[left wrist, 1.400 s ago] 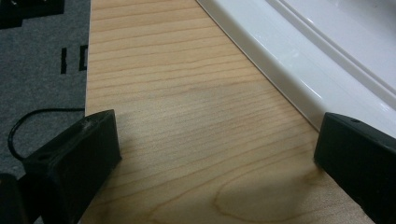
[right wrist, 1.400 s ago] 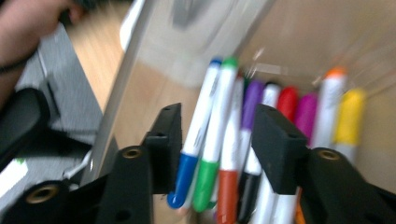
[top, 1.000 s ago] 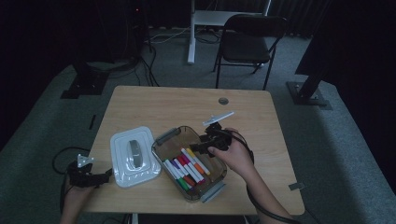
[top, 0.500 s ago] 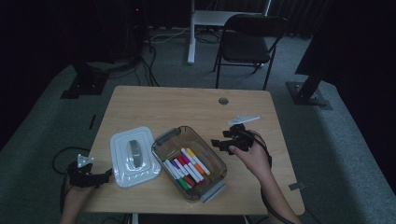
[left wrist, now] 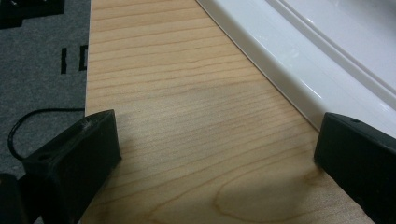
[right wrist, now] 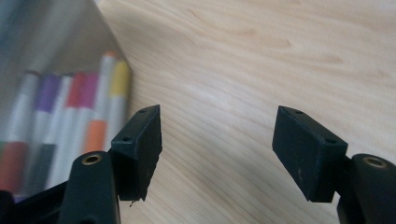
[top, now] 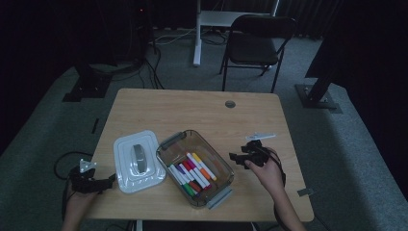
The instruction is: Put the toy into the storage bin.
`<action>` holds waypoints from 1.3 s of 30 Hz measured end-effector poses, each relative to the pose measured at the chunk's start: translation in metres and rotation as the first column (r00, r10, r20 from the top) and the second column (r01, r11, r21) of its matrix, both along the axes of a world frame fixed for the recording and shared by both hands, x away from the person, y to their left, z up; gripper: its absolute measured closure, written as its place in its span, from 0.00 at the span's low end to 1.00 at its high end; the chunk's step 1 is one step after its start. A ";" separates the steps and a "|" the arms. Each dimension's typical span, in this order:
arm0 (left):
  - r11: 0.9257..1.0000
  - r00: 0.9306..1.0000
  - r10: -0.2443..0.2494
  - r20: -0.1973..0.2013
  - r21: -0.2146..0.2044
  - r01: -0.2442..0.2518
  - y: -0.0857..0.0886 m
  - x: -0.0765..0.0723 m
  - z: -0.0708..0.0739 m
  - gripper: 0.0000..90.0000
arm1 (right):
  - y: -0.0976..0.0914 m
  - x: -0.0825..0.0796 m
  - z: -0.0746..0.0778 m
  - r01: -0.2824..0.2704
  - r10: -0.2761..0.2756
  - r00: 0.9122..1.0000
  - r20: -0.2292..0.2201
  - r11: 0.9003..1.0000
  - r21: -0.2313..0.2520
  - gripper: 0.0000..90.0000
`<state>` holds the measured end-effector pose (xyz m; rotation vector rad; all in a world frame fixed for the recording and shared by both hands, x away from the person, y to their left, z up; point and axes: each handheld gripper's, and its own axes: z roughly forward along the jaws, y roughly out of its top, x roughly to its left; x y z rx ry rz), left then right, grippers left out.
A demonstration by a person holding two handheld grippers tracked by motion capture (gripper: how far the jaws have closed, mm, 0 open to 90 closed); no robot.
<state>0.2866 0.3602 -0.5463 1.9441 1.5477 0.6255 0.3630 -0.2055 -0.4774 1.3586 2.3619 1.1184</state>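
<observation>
1. Left gripper (top: 91, 183): at the left edge of the bench (top: 202, 108), held level in the left hand (top: 77, 204). Jaws wide apart, nothing between them; bare wood under them in the left gripper view.
2. White lid (top: 138, 161): flat on the bench, just right of the left gripper. Rim close beside one jaw tip in the left gripper view (left wrist: 299, 70); contact cannot be told.
3. Clear container (top: 219, 166): just right of the lid, set at an angle, its near corner touching or nearly touching the lid. Lid off.
4. Markers (top: 192, 173): lying side by side inside the container, caps in purple, red, green, orange and yellow. Seen blurred through the container wall in the right gripper view (right wrist: 70, 116).
5. Right gripper (top: 245, 154): low over the bench, just right of the container, held in the right hand (top: 267, 171), pointing toward the container. Jaws apart and just opened further, nothing between them.
6. White marker (top: 261, 137): alone on the bench, just beyond the right gripper, apart from the container.
</observation>
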 end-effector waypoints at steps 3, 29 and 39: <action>1.000 1.000 0.000 0.000 0.000 0.000 0.000 0.000 0.000 0.01 | -0.003 -0.003 -0.013 0.016 -0.016 1.000 0.017 1.000 -0.014 0.37; 1.000 1.000 0.000 0.000 0.000 0.000 0.000 0.000 0.000 0.01 | -0.028 -0.022 -0.066 0.095 -0.091 0.993 0.070 0.994 -0.056 0.34; 1.000 1.000 0.000 0.000 0.000 0.000 0.000 0.000 0.000 0.01 | -0.021 -0.024 -0.072 0.039 -0.021 0.991 0.129 0.990 -0.137 0.16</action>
